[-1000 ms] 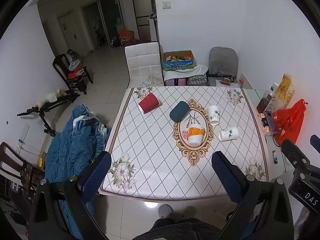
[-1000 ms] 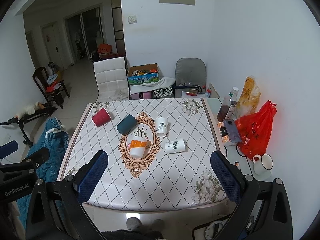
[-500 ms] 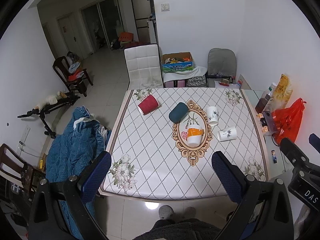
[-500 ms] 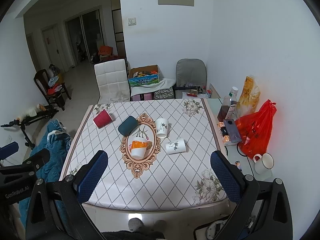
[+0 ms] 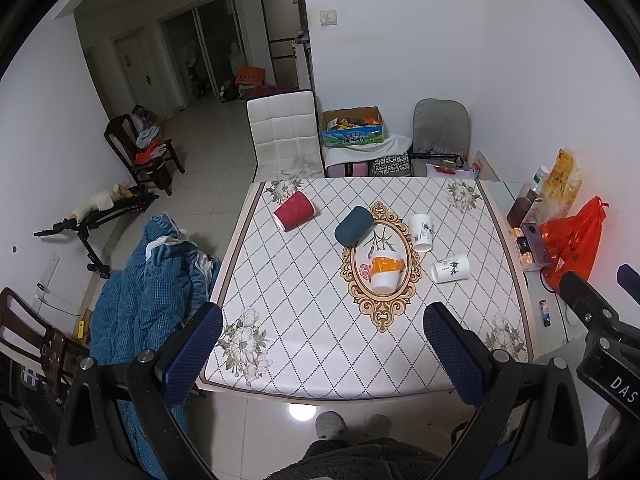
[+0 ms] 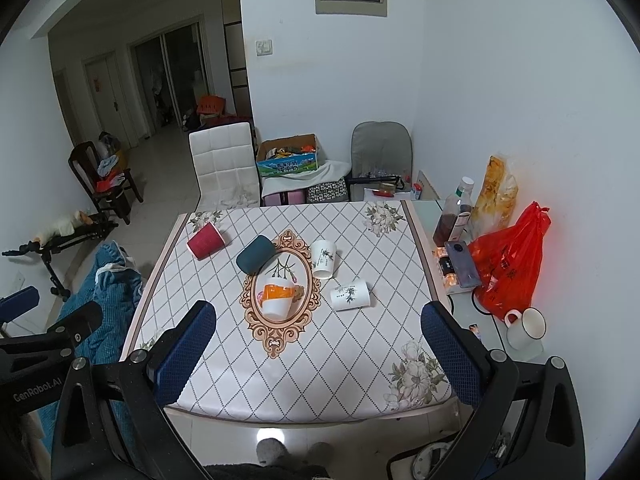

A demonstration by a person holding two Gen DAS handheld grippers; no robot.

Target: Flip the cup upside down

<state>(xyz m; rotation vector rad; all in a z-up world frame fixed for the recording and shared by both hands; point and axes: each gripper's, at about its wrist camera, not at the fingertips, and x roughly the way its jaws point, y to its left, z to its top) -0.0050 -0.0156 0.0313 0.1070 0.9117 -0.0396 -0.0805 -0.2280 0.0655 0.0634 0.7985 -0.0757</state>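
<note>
Hovering above the near edge of the table [image 5: 304, 376], the left gripper [image 5: 322, 344] and the right gripper [image 6: 318, 340] are held wide open with nothing between their blue pads; compared with a second ago the view has barely shifted, so no approach can be said to have begun and the task is judged to stand at its very start. Nearest on the cloth, inside the ornate oval motif, an orange-and-white cup [image 5: 385, 274] is seen lying tilted. Just toward the right edge a white printed cup [image 5: 451, 268] lies on its side, and a second white cup [image 5: 422, 232] sits beyond it. A dark teal cup [image 5: 354, 220] lies at the oval's far rim, and a red cup [image 5: 294, 211] lies on its side near the far left corner. Which cup is meant cannot be told.
</note>
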